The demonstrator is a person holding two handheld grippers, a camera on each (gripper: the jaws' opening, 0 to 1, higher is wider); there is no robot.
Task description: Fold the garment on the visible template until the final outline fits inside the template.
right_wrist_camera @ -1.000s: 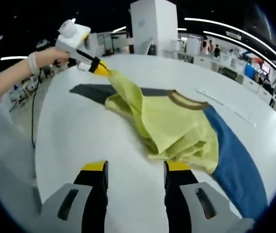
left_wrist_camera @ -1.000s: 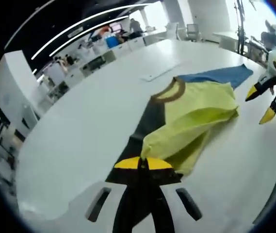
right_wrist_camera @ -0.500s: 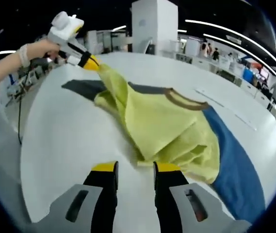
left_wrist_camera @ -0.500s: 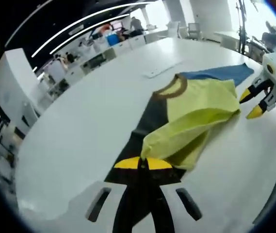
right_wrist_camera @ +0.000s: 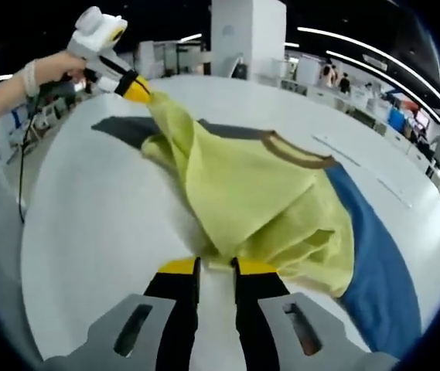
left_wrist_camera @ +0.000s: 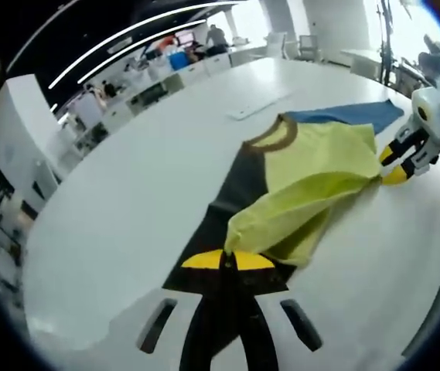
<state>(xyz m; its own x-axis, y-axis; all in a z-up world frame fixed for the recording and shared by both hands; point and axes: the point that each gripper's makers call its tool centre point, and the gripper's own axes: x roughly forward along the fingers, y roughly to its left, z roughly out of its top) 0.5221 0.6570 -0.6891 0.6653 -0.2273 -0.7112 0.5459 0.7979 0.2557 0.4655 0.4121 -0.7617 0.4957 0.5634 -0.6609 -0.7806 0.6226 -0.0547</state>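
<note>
Left gripper view: the left gripper (left_wrist_camera: 228, 259) stays clamped on the shirt (left_wrist_camera: 312, 182), lifted off the table (left_wrist_camera: 127, 209); the right gripper (left_wrist_camera: 393, 162) has now reached its far edge.

Right gripper view: the right gripper (right_wrist_camera: 215, 267) has narrowed its jaws onto the shirt's (right_wrist_camera: 258, 193) near hem, so both corners look held for folding over the template (right_wrist_camera: 374, 263).

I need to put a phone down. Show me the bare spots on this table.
Bare white table lies beside the yellow garment, on the side away from the blue template. More lies past the brown collar. It is crowded where both tools pinch the garment.
</note>
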